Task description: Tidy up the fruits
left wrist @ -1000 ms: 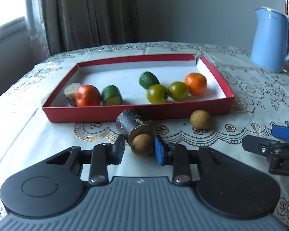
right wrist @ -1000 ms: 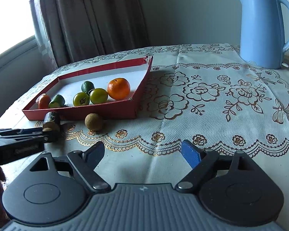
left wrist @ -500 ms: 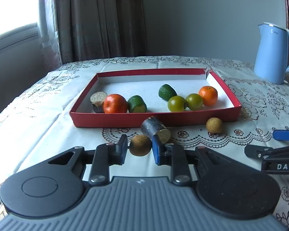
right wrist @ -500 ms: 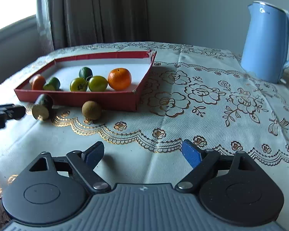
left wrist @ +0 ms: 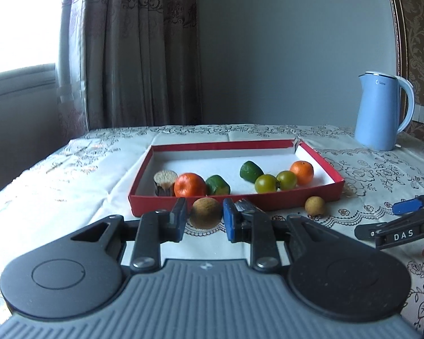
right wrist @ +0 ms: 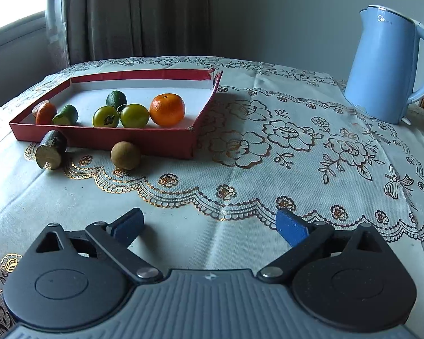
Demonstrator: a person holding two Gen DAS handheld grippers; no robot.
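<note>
Left tongs [left wrist: 205, 220]: pinching a round brown longan [left wrist: 205, 216] between the two blue pads, held up in front of the near wall of the tray.
Right tongs [right wrist: 209, 226]: spread wide with nothing between them, low over the tablecloth, well to the right of the fruit.
Tray [right wrist: 104, 138]: a shallow red cardboard tray with a white floor, lying on the bench toward its left side.
Fruit in the tray, left group: an upright cut sugarcane stub [left wrist: 165, 181], a red-orange tangerine [left wrist: 190, 188] touching it, and a green cut piece of fruit [left wrist: 217, 185] just beside that.
Fruit in the tray, right group: a second green cut piece [right wrist: 116, 99], two green tomatoes [right wrist: 106, 116] [right wrist: 134, 115] side by side, and an orange mandarin [right wrist: 167, 109] nearest the right wall.
Fruit outside the tray: a second longan [right wrist: 125, 155] on the cloth just in front of the near wall, and a dark sugarcane section [right wrist: 51, 149] lying on its side to its left, cut end facing forward.
Bench [right wrist: 296, 152]: covered with a cream tablecloth with brown and gold flower embroidery.
Kettle [right wrist: 390, 67]: pale blue electric kettle standing at the far right, well apart from the tray.
Background: a brown curtain [left wrist: 138, 50] beside a bright window.
</note>
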